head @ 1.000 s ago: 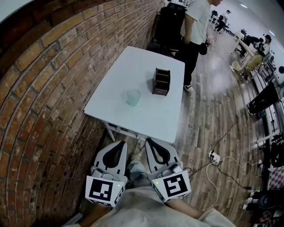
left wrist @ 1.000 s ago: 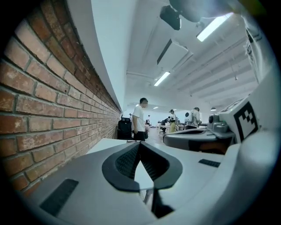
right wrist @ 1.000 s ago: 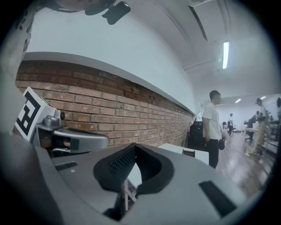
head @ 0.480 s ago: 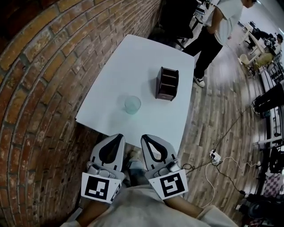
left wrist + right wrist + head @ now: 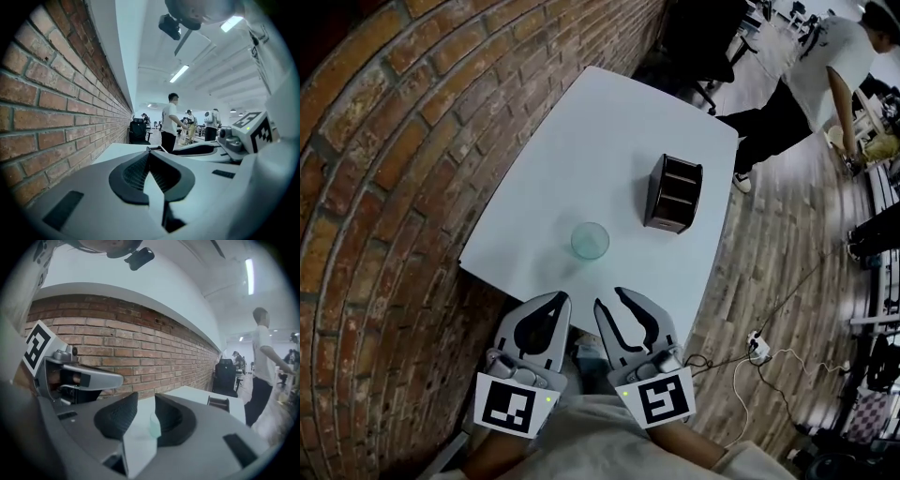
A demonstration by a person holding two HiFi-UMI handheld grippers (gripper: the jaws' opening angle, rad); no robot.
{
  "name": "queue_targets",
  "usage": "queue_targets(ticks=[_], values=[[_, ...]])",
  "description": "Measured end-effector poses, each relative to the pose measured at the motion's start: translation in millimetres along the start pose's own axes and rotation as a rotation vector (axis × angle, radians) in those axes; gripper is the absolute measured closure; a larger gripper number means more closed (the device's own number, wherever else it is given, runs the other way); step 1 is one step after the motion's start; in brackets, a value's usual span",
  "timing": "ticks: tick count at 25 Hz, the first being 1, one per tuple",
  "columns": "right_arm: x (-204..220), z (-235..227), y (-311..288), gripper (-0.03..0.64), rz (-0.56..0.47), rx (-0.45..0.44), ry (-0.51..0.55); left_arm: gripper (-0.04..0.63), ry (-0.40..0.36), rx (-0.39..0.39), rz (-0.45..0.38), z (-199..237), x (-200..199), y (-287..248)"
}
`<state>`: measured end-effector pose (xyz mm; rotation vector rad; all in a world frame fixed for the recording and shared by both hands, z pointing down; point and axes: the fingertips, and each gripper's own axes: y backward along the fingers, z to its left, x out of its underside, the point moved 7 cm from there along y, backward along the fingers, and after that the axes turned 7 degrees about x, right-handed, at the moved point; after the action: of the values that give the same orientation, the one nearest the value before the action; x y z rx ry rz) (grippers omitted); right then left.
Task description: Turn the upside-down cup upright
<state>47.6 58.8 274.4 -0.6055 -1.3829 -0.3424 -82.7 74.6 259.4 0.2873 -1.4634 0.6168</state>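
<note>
Both forearms are tucked in close to the person's body, holding two tools side by side. They aim forward and only slightly down, with their tips at the near edge of the bench (image 5: 581,141). I count two tools, one cup (image 5: 591,241), one dark wooden box (image 5: 673,194) with compartments, and one bench. The left tool (image 5: 560,298) is clenched, its jaws pressed together at the tips with nothing in them. The right tool (image 5: 611,300) is opening its jaws, a narrow gap so far, and grips nothing; the cup shows through that gap, further off. The cup, pale green and see-through, stands on the bench near its front edge, ahead of both tools and apart from them, with the box behind it to the right. A person (image 5: 825,84) stands by the bench's far corner
</note>
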Motion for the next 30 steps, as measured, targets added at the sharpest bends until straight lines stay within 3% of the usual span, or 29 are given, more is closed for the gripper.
queue_targets(ticks=[10,15,20,30], values=[[47.7,-19.7,-53.3,0.371,0.066,0.049,-0.005,0.584,-0.008,0.045,0.069,30.9,27.3,-28.7],[77.7,-31.2,-75.5,0.328,0.094,0.090,-0.019,0.584,0.003,0.046,0.106,41.7,41.1,-35.8],[94.0,-32.2,-97.2,0.246,0.105,0.081,-0.055,0.584,0.021,0.068,0.119,44.0,45.3,-41.7],[112.7,-26.1,-131.5,0.216,0.141,0.110,-0.040,0.584,0.034,0.071,0.128,52.9,47.7,-39.0]])
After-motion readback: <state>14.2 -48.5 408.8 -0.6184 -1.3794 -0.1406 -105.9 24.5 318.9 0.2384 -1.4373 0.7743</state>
